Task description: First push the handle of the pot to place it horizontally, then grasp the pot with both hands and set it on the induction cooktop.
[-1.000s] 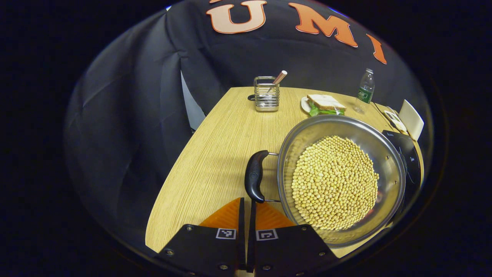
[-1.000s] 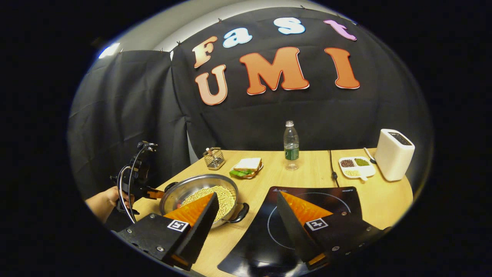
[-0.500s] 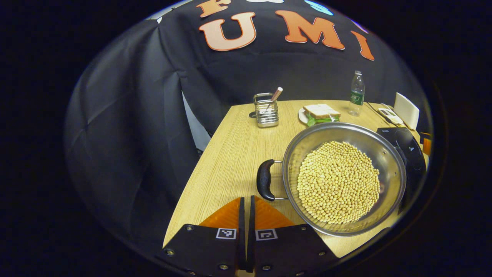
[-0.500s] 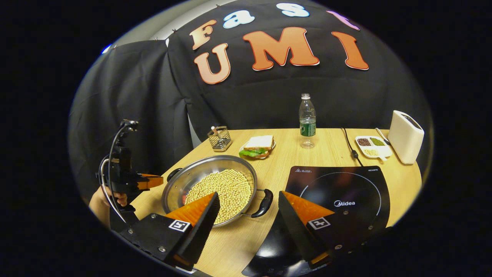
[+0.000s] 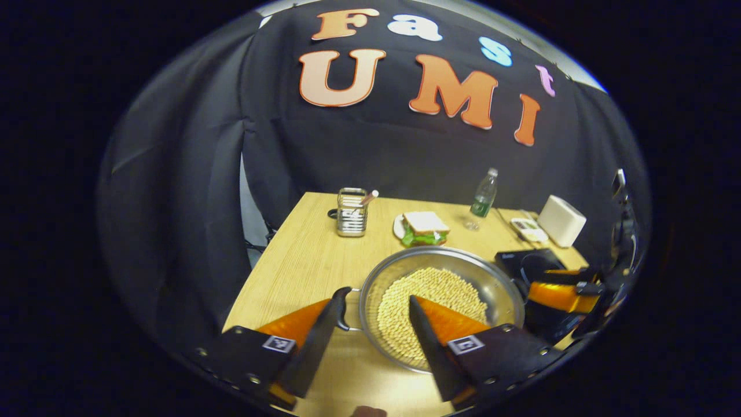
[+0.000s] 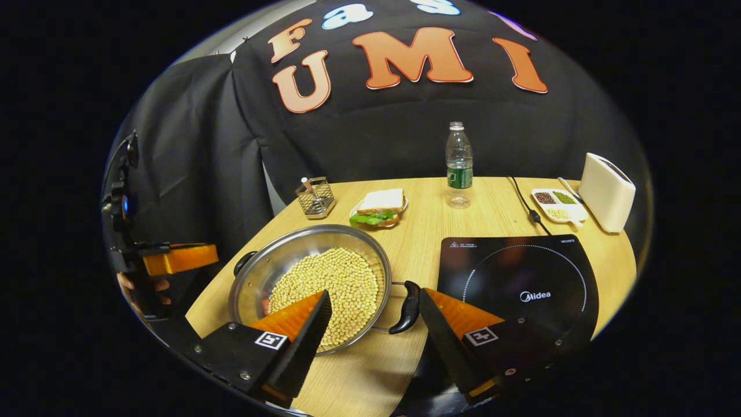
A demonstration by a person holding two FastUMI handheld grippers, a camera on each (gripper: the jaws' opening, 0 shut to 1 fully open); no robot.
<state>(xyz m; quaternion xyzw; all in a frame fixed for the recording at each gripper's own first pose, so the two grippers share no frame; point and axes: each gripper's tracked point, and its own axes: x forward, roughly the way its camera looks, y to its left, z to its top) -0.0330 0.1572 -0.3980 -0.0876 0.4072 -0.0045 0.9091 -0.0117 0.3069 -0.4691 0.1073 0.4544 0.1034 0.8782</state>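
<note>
Left gripper (image 5: pixel 370 324) fingers spread wide apart, holding nothing, above the near-left rim of the pot (image 5: pixel 441 301); the pot's left handle (image 5: pixel 343 307) sits just by the left finger. Right gripper (image 6: pixel 373 321) also wide open, empty, straddling the pot's right handle (image 6: pixel 408 307), which lies flat, close to the right finger (contact hard to judge from this angle). Pot (image 6: pixel 312 281) is steel, full of soybeans (image 6: pixel 330 286), sitting on the worktop (image 6: pixel 428 231) just left of the induction cooktop (image 6: pixel 521 284), not on it. In the right gripper view the left gripper (image 6: pixel 173 258) shows at far left with a hand (image 6: pixel 142 286) on it. Farther back: sandwich on a plate (image 6: pixel 379 207), wire utensil holder (image 6: pixel 315 197), water bottle (image 6: pixel 458 165), sectioned dish of beans (image 6: pixel 554 204), white box-shaped appliance (image 6: pixel 606 191) at far right.
</note>
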